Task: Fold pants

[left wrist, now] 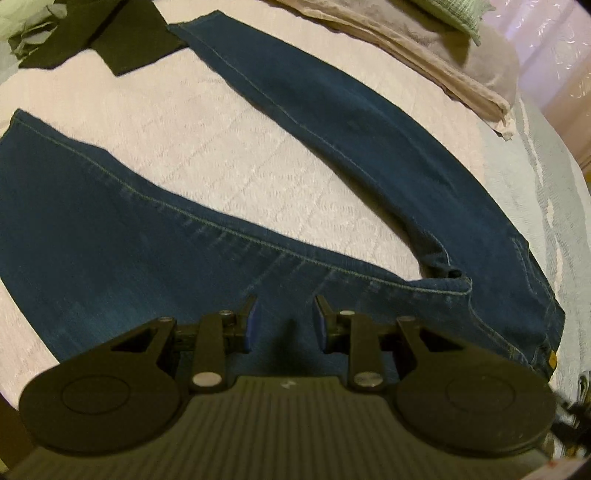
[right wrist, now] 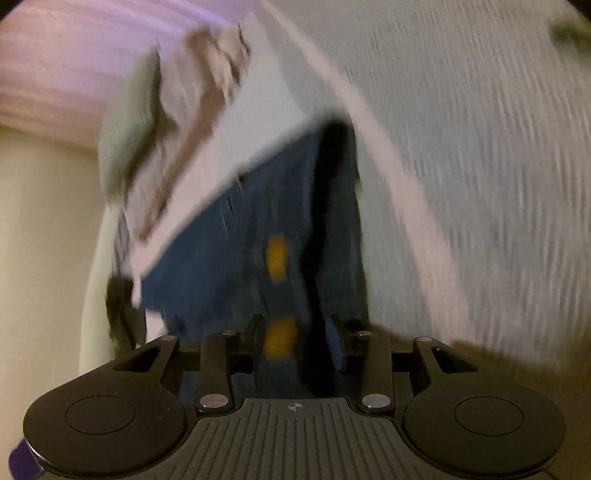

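Note:
Dark blue jeans (left wrist: 332,122) lie flat on a white quilted bed (left wrist: 221,166), legs spread in a V and the waist at the lower right. My left gripper (left wrist: 284,317) hovers over the near leg close to the crotch, open, with nothing between its blue pads. The right wrist view is heavily blurred. In it my right gripper (right wrist: 295,332) is at the jeans' waist (right wrist: 240,258), where two yellow spots (right wrist: 277,254) show. The denim lies between its fingers, which stand apart, with a dark gap beside the right pad (right wrist: 334,343).
A stack of folded beige clothes (left wrist: 424,44) lies along the bed's far edge, past the far leg. A black cloth (left wrist: 122,40) and a pale green bundle (left wrist: 22,22) are at the far left. Pink curtains (left wrist: 554,44) hang behind the bed.

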`<state>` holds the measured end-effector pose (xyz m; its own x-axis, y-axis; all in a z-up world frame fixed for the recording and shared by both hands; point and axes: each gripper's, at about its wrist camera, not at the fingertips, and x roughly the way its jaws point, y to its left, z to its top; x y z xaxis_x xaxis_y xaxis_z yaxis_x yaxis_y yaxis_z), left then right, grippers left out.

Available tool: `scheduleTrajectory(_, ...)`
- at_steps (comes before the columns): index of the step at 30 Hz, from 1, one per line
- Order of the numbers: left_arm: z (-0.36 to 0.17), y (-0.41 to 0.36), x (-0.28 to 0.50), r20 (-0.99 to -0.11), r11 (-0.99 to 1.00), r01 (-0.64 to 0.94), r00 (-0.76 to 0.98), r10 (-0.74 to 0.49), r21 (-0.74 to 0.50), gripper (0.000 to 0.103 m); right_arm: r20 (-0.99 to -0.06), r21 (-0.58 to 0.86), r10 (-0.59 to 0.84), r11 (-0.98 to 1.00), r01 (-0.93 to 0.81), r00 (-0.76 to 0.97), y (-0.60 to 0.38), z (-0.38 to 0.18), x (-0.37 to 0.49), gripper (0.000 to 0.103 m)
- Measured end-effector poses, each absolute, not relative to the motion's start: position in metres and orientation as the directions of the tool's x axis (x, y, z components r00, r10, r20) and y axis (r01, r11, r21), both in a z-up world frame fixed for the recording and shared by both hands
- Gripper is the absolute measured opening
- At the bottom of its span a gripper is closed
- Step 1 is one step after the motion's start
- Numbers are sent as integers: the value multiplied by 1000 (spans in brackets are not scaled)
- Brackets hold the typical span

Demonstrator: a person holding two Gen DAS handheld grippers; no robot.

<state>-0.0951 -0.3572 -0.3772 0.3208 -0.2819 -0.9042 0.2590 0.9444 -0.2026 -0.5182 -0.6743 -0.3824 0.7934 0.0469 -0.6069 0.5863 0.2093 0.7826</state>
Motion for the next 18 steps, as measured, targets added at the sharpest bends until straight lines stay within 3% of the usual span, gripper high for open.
scheduleTrajectory(4, -381, -354, -101, -913, 948, 245, 301, -275, -205, 25, -532, 840, -2, 123, 528, 847, -672, -400, -508, 29)
scheduleTrajectory(6, -381, -352, -103, -916, 950, 247, 301, -265, -193, 25, -569, 810, -32, 150, 567, 822, -677, -394, -491, 2)
scheduleTrajectory(10, -380, -344, -106, -918, 953, 248, 312, -246, -172, 25, -633, 672, -151, 381, 635, 759, -658, -348, -488, 0)
scheduleTrajectory(12, -381, -339, -108, -918, 955, 249, 316, -240, -164, 25, -734, 586, -166, 334, 738, 658, -650, -371, -487, 1)
scheduleTrajectory(14, -387, -335, -109, -927, 961, 231, 303, -221, -153, 25, -754, 576, -169, 295, 763, 635, -647, -382, -485, 1)
scheduleTrajectory(18, -386, -322, -110, -926, 962, 227, 308, -216, -149, 25, -799, 507, -216, 257, 822, 561, -635, -354, -501, 7)
